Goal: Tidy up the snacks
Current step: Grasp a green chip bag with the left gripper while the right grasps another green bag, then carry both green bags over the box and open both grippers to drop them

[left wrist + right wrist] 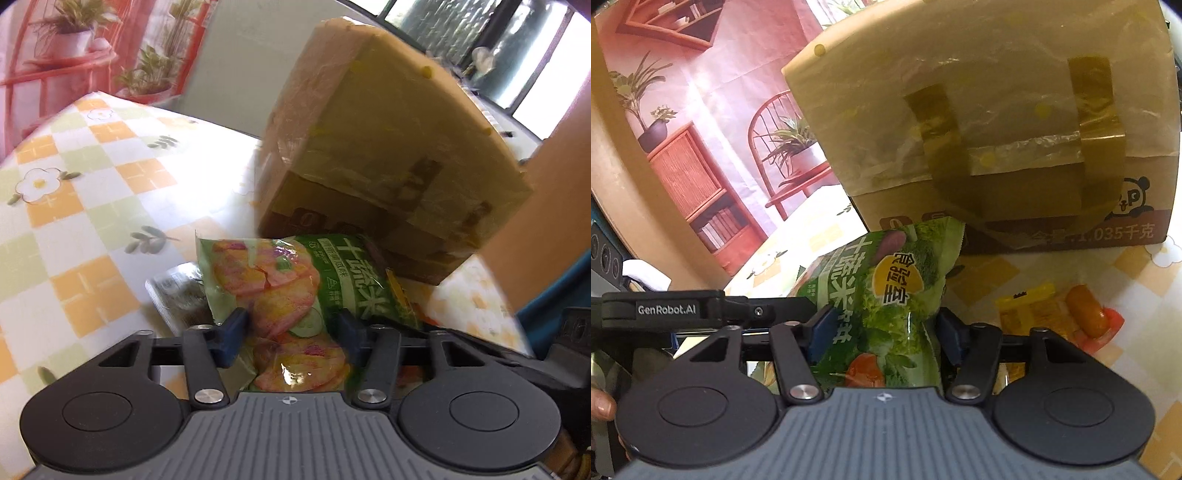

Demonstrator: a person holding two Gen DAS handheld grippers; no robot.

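My left gripper (pixel 291 325) is shut on a green snack bag (pixel 295 284) printed with orange and pink chips, held low over the table just in front of a taped cardboard box (pixel 388 147). My right gripper (pixel 882 325) is shut on a second green snack bag (pixel 886 288) printed with vegetables, also close to the cardboard box (pixel 997 129). A silver packet (pixel 173 295) lies under the left bag. A yellow packet (pixel 1030 310) and a wrapped sausage (pixel 1086 310) lie on the table to the right of the right gripper.
The table has an orange, green and white checked cloth (pixel 74 221) with flowers. A wall poster (pixel 701 129) of shelves and plants hangs behind. The left gripper's body (pixel 665 308) shows at the left of the right wrist view. A person's arm (pixel 546 221) is at the right.
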